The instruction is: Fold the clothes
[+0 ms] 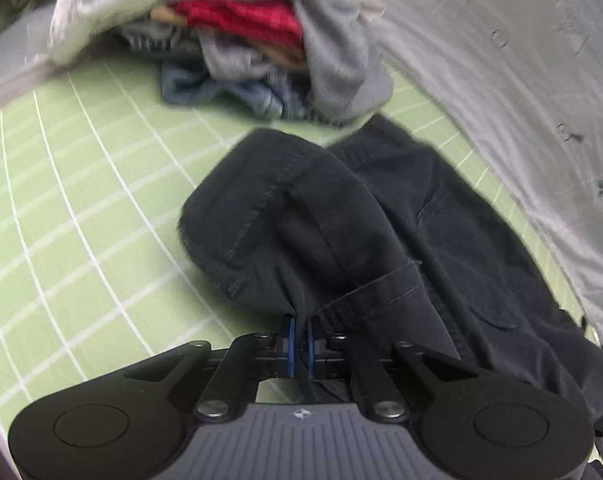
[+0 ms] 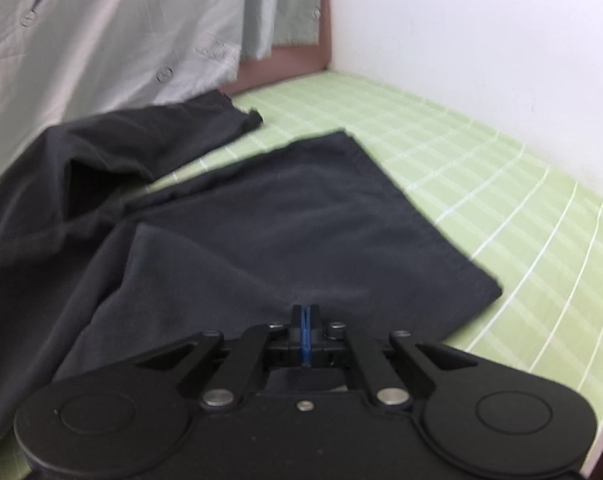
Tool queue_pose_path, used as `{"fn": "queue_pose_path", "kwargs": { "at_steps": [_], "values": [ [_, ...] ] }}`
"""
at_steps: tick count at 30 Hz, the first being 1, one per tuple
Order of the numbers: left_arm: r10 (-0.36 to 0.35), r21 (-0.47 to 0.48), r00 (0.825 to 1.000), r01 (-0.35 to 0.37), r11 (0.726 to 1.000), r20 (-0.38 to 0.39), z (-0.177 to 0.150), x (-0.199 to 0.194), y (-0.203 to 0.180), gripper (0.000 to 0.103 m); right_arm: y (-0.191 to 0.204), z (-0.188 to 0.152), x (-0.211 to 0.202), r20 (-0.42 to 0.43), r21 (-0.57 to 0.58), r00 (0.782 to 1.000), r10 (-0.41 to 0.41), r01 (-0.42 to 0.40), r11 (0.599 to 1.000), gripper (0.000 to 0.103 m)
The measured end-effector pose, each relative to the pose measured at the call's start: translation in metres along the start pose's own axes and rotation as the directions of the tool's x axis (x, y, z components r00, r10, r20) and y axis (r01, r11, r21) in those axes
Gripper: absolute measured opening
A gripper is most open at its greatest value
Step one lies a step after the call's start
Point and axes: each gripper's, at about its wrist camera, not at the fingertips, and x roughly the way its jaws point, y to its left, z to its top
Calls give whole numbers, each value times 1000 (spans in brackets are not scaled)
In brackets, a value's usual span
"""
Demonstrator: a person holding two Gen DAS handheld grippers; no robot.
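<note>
now the left gripper [image 1: 300, 326] pinches the waistband of the black trousers [image 1: 401, 216] on the green checked sheet [image 1: 81, 200], and the right gripper [image 2: 305, 318] pinches a leg edge; such thin bites could slip on lifting.

To my left, the green checked bed sheet [image 1: 81, 200] lies bare and open, with room for me to pass. Far ahead a heap of clothes [image 1: 261, 52] blocks the way, and a pale grey hanging sheet [image 1: 501, 80] walls off the right of that view. On my right side, open bed runs beside the black trousers [image 2: 301, 220] up to the white wall [image 2: 481, 60], which closes off the far right.
</note>
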Motion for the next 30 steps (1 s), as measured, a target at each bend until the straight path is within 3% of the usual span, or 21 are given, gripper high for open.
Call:
{"fn": "queue_pose_path", "kwargs": {
  "at_steps": [2, 4, 7, 9, 13, 14, 17, 20, 23, 26, 30],
  "values": [
    [-15, 14, 999, 14, 1000, 37, 4, -20, 5, 7, -5, 7, -15, 39, -48, 999, 2, 0, 999, 0],
    [-8, 42, 995, 4, 999, 97, 8, -44, 9, 7, -14, 17, -34, 117, -95, 991, -61, 73, 993, 0],
    [13, 63, 987, -23, 998, 158, 8, -67, 22, 7, -53, 42, -59, 187, -36, 976, -116, 125, 992, 0],
    [31, 72, 985, -44, 996, 171, 3, -71, 29, 7, -77, 51, -60, 175, -8, 977, -125, 129, 992, 0],
    [75, 36, 988, -80, 996, 139, -18, -64, 44, 8, -89, 31, -38, 56, -26, 998, -25, 26, 999, 1],
    [78, 22, 988, -81, 996, 132, -22, -63, 49, 8, -89, 23, -34, 28, -8, 1000, 0, 0, 1000, 7],
    [79, 5, 989, -80, 997, 122, -32, -65, 58, 8, -84, -1, -26, -43, 101, 996, 74, -70, 992, 42],
    [83, 7, 989, -84, 996, 119, -33, -66, 60, 8, -76, -20, -15, -95, 225, 988, 124, -100, 969, 48],
    [87, 4, 990, -88, 996, 114, -31, -63, 60, 8, -67, -28, -6, -113, 290, 987, 111, -74, 954, 63],
    [98, -19, 991, -97, 995, 93, -30, -59, 61, 9, -59, -25, 1, -91, 312, 993, 77, -45, 949, 78],
    [106, -30, 993, -104, 994, 56, -31, -46, 63, 19, -49, -17, 16, -73, 292, 997, -38, 58, 955, 87]
  ]
}}
